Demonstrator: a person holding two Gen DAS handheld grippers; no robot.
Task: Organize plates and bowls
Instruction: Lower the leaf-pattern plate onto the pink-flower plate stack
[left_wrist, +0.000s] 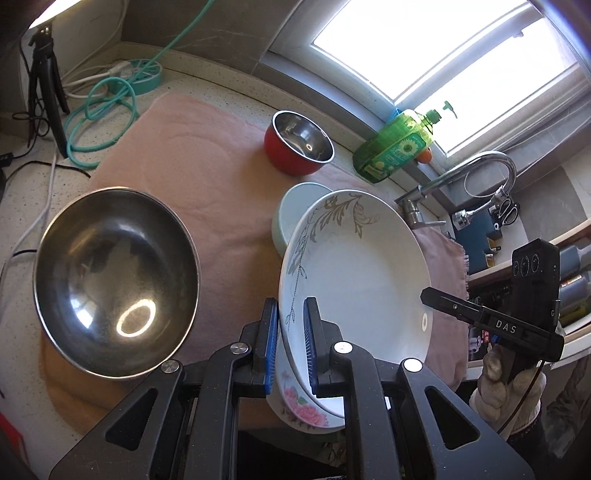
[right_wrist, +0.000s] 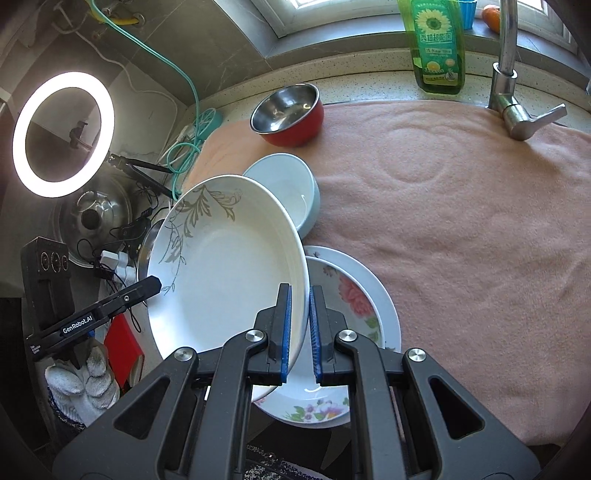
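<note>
A white plate with a grey leaf pattern (left_wrist: 354, 280) (right_wrist: 229, 266) is held tilted above a pink-flowered plate (left_wrist: 299, 406) (right_wrist: 354, 295) that lies on the pink towel. My left gripper (left_wrist: 290, 343) is shut on the leaf plate's near rim. My right gripper (right_wrist: 299, 332) has its jaws on either side of the same plate's opposite rim, with a small gap at the right pad. A pale blue bowl (left_wrist: 291, 214) (right_wrist: 288, 192) stands just behind the plates. A red bowl with steel inside (left_wrist: 297, 147) (right_wrist: 288, 114) stands further back. A large steel bowl (left_wrist: 114, 284) sits to the left.
The pink towel (right_wrist: 461, 221) covers the counter. A green soap bottle (left_wrist: 399, 147) (right_wrist: 437, 48) and a steel faucet (left_wrist: 461, 184) (right_wrist: 513, 92) stand by the window. A ring light (right_wrist: 62, 134), a tripod (left_wrist: 44, 85) and teal cables (left_wrist: 103, 110) are at the left.
</note>
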